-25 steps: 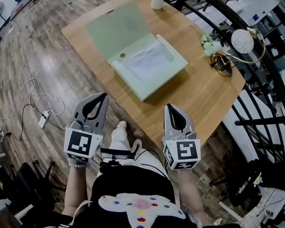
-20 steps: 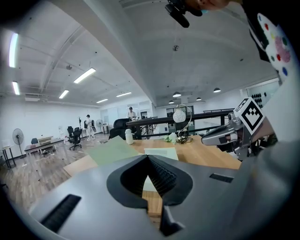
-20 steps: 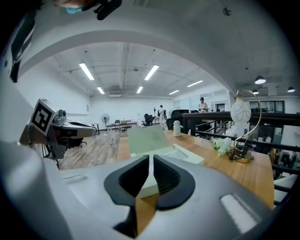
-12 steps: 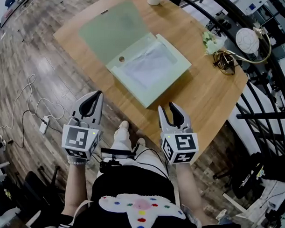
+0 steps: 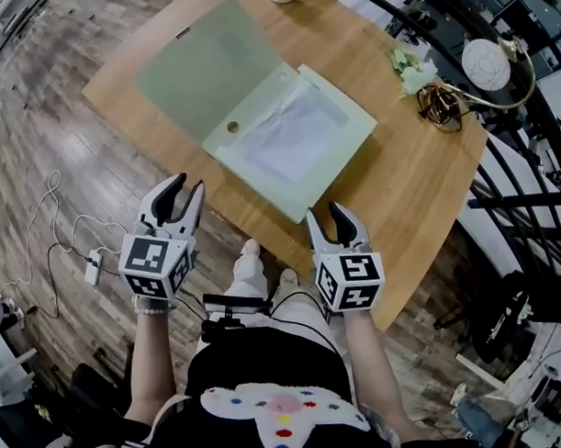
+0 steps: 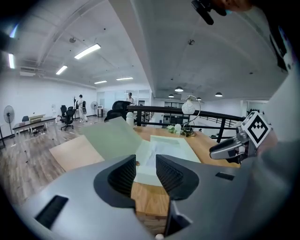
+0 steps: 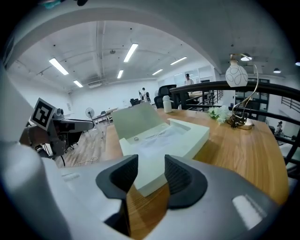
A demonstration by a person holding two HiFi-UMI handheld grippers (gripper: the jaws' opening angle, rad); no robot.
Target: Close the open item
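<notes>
- Box [image 5: 297, 136] sits open mid-desk [image 5: 420, 177]; its lid [image 5: 199, 69] is folded back flat on the desk beside the tray, with white paper inside the tray.
- Left tool [image 5: 188, 186]: jaws opening, nothing between them; held off the desk's near edge, over the floor.
- Right tool [image 5: 325, 215]: jaws opening, spread wide, empty; at the desk's near edge, close to the box corner but not touching it.

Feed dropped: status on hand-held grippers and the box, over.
Left hand-held gripper and right hand-held gripper: jaws opening, empty. Pale green flat box on wooden table open, lid laid back, untouched. Nothing in the way.
</notes>
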